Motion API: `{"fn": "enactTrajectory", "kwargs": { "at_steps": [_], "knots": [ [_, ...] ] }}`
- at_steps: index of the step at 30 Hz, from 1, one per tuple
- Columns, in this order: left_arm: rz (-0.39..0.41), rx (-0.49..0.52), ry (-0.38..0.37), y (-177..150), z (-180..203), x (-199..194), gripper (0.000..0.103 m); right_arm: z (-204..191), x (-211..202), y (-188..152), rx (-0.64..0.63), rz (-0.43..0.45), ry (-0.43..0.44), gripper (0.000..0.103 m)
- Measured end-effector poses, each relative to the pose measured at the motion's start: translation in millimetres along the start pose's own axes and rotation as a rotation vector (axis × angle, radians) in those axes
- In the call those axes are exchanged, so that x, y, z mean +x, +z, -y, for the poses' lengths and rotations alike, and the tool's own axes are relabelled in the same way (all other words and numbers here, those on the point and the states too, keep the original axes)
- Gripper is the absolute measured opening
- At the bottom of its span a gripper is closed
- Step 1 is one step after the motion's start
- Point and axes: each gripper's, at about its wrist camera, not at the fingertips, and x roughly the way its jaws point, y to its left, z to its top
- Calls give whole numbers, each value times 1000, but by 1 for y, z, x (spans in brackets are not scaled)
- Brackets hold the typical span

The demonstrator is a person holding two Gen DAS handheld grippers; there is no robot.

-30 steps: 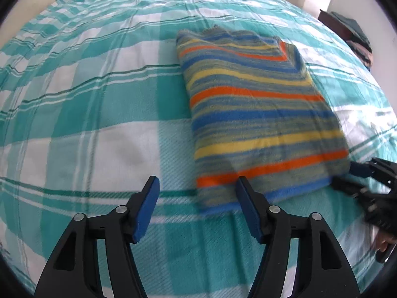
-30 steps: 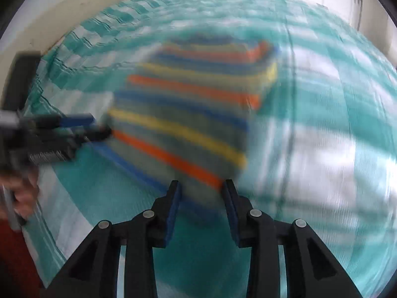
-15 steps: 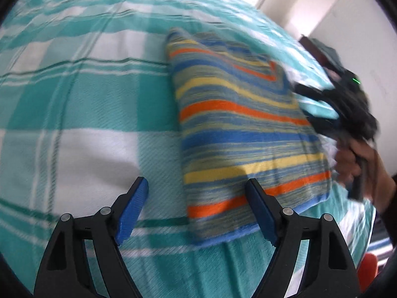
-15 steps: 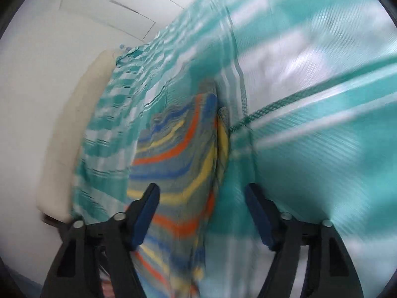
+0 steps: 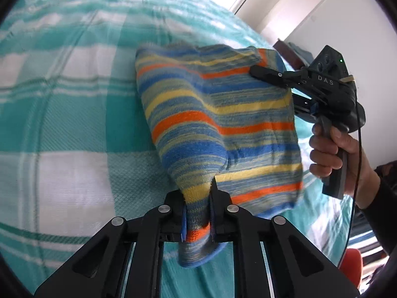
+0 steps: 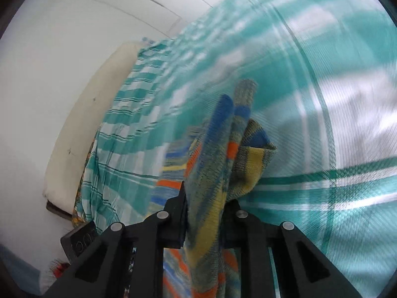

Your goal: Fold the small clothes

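The left gripper (image 5: 197, 219) has its blue-padded fingers (image 5: 183, 223) pinched onto a bunched corner of the striped knit sweater (image 5: 223, 129); the pads are mostly buried in the fabric. The right gripper (image 6: 204, 219) likewise clamps a thick gather of the sweater (image 6: 218, 173), its pads hidden by cloth. From the left wrist view the right gripper (image 5: 263, 74) reaches in from the side, one finger lying across the upper edge, its tip grip hard to make out; the person's hand (image 5: 332, 154) wraps the handle upright. The sweater hangs lifted above the teal checked bedspread (image 5: 62, 114), near the bed's middle. The right wrist view is motion-blurred.
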Motion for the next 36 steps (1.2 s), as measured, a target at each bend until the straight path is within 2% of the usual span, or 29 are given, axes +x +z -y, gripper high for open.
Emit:
{"fn": "enactTrajectory", "kwargs": {
  "at_steps": [5, 9, 11, 12, 13, 14, 15, 16, 18, 20, 21, 22, 24, 26, 30, 32, 36],
  "knots": [
    [69, 58, -19, 10, 29, -52, 11, -50, -32, 9, -60, 56, 40, 19],
    [95, 99, -25, 9, 39, -83, 12, -82, -55, 13, -96, 66, 90, 19],
    [76, 100, 5, 4, 36, -76, 26, -79, -51, 10, -88, 49, 74, 20],
    [63, 88, 45, -3, 30, -69, 48, -73, -44, 8, -71, 34, 53, 25],
    [50, 74, 108, -9, 23, -59, 69, -60, -36, 4, -47, 11, 3, 42],
    [33, 61, 184, -18, 17, -47, 71, -47, -33, -1, -24, 3, -60, 57],
    [8, 57, 243, -25, 13, -39, 69, -32, -36, -10, 13, 19, -143, 78],
    [-17, 56, 291, -35, 11, -37, 67, -19, -45, -22, 53, 45, -212, 79],
    [8, 70, 359, -57, 13, -53, 69, -14, -65, -46, 72, 72, -281, 82],
    [54, 105, 426, -74, 26, -75, 73, -33, -89, -76, 1, 87, -390, 95],
    [78, 123, 459, -81, 34, -86, 81, -45, -96, -90, -38, 86, -433, 103],
    [102, 140, 496, -88, 43, -96, 91, -61, -103, -106, -87, 73, -480, 103],
    [154, 166, 570, -99, 58, -118, 99, -89, -113, -135, -167, 33, -553, 103],
    [197, 181, 605, -110, 76, -139, 100, -119, -123, -168, -230, 4, -598, 103],
    [213, 135, 683, -131, 93, -171, 102, -169, -147, -231, -275, 13, -685, 103],
    [222, 113, 690, -146, 99, -187, 102, -186, -156, -255, -264, 18, -708, 103],
    [181, 74, 625, -169, 106, -207, 102, -216, -170, -292, -234, 4, -702, 103]
  ]
}}
